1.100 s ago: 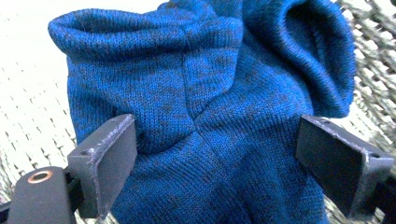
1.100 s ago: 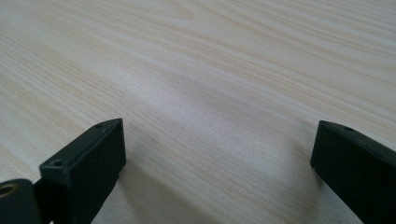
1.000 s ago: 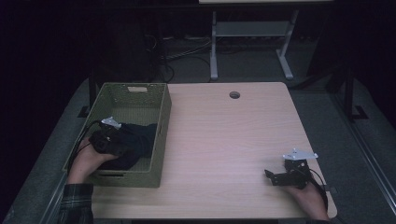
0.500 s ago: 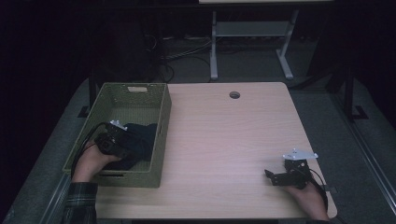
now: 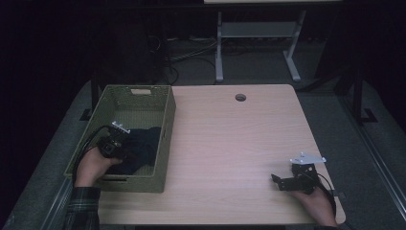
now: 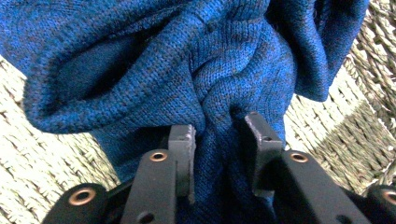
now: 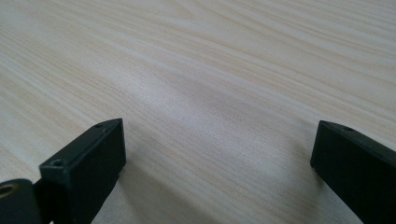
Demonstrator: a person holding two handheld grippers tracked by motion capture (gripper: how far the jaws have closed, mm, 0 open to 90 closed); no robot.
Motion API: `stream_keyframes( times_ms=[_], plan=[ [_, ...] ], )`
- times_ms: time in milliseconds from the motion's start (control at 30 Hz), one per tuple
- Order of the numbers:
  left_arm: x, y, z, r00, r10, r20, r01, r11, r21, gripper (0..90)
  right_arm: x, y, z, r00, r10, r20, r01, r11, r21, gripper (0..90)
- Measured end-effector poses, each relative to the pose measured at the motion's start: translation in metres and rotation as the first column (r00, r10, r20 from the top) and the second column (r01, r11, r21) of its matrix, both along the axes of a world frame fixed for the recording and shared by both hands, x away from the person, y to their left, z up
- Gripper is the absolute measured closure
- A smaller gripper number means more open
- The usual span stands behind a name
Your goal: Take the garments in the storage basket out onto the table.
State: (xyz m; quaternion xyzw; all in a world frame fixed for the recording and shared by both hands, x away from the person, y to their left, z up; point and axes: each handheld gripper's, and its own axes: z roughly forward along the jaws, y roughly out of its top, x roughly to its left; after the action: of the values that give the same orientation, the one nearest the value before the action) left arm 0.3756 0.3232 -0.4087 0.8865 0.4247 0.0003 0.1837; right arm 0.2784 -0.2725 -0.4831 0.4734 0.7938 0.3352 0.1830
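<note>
A dark blue knitted garment [image 5: 141, 148] lies bunched in the green woven basket [image 5: 143, 93] at the table's left. My left gripper [image 5: 117, 143] is down in the basket; its jaws have just been closing, and they now pinch a fold of the blue knit [image 6: 219, 84] between them, my left gripper [image 6: 218, 135] shut on it. Near the table's front right corner my right gripper [image 5: 280, 181] rests on the wood, held by a hand. In its own view my right gripper [image 7: 219, 154] stands wide open with bare tabletop between the jaws.
The light wooden table [image 5: 230, 143] has a round cable hole [image 5: 240, 97] near its far edge. Behind the table, on the dark floor, stand a white frame [image 5: 253, 33] and loose cables [image 5: 182, 52]. The basket's woven floor [image 6: 42, 158] shows around the garment.
The left hand and gripper shifted slightly over the garment in the basket. The right gripper has kept still on the table.
</note>
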Motion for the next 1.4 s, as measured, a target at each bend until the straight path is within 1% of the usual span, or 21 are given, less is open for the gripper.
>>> stream_keyframes(
  times_ms=[133,200,233,433,467,600,767,833,867,1000,1133,1167,1200,1233,1267,1300,1367,1400],
  plan=[
    [0.0,0.001,0.002,1.0,-0.002,0.005,0.002,1.0,-0.005,70.7,0.0,0.0,0.0,1.0,0.0,0.0,0.0,1.0,0.0,2.9],
    [-0.001,0.001,0.004,0.9999,0.005,0.015,-0.005,0.9998,-0.021,71.4,0.0,0.0,0.0,1.0,0.0,0.0,0.0,1.0,0.0,2.9],
    [-0.001,0.001,0.005,0.9999,0.002,0.016,-0.001,0.9998,-0.022,71.6,0.0,0.0,0.0,1.0,0.0,0.0,0.0,1.0,0.0,2.9],
    [-0.002,0.002,0.011,0.9988,-0.003,0.049,0.005,0.9992,-0.04,72.2,0.0,0.0,0.0,1.0,0.0,0.0,0.0,1.0,0.0,2.9],
    [-0.003,0.003,0.012,0.9986,0.002,0.053,0.001,0.9989,-0.048,72.3,0.0,0.0,0.0,1.0,0.0,0.0,0.0,1.0,0.0,2.9],
    [-0.004,0.005,0.018,0.9965,0.008,0.084,-0.002,0.9978,-0.066,72.7,0.0,0.0,0.0,1.0,0.0,0.0,0.0,1.0,0.0,2.9],
    [-0.007,0.008,0.027,0.989,0.021,0.146,-0.005,0.9937,-0.112,73.3,0.0,0.0,0.0,1.0,0.0,0.0,0.0,1.0,0.0,2.9],
    [-0.008,0.01,0.032,0.9846,0.02,0.173,0.003,0.9912,-0.133,73.3,0.0,0.0,0.0,1.0,0.001,0.001,-0.001,1.0,0.0,2.9],
    [-0.009,0.01,0.034,0.9808,0.029,0.193,0.0,0.989,-0.148,73.3,0.0,0.0,0.0,1.0,0.0,0.0,0.0,1.0,0.0,2.9],
    [-0.012,0.013,0.042,0.9696,0.032,0.242,0.014,0.9824,-0.186,73.3,0.0,0.0,0.0,1.0,0.0,0.0,0.0,1.0,0.0,2.9],
    [-0.015,0.017,0.049,0.9561,0.059,0.287,0.008,0.9741,-0.226,73.3,0.0,0.0,0.0,1.0,0.0,0.0,0.0,1.0,0.0,3.0],
    [-0.016,0.018,0.051,0.9513,0.066,0.301,0.007,0.9722,-0.234,73.3,0.0,0.0,0.0,1.0,0.0,0.0,0.0,1.0,0.0,2.9],
    [-0.017,0.019,0.052,0.9457,0.079,0.315,0.003,0.9678,-0.252,73.4,0.0,0.0,0.0,1.0,0.0,0.0,0.0,1.0,0.0,2.9],
    [-0.018,0.021,0.055,0.9395,0.093,0.329,0.0,0.9619,-0.274,73.5,0.0,0.0,0.0,1.0,0.0,0.0,0.0,1.0,0.0,2.9],
    [-0.019,0.023,0.057,0.935,0.096,0.341,0.006,0.9581,-0.286,73.5,0.0,0.0,0.0,1.0,0.0,0.0,0.0,1.0,0.0,3.0],
    [-0.02,0.024,0.059,0.929,0.108,0.354,0.003,0.9544,-0.299,73.5,0.0,0.0,0.0,1.0,0.0,-0.001,0.0,1.0,0.0,3.0],
    [-0.023,0.026,0.063,0.9181,0.122,0.377,-0.001,0.9518,-0.307,73.4,0.0,0.0,0.0,1.0,0.0,0.0,0.0,1.0,0.0,3.0],
    [-0.024,0.027,0.065,0.9093,0.133,0.395,0.0,0.9477,-0.319,73.5,0.0,0.0,0.0,1.0,0.0,0.0,0.0,1.0,0.0,2.9]
  ],
)
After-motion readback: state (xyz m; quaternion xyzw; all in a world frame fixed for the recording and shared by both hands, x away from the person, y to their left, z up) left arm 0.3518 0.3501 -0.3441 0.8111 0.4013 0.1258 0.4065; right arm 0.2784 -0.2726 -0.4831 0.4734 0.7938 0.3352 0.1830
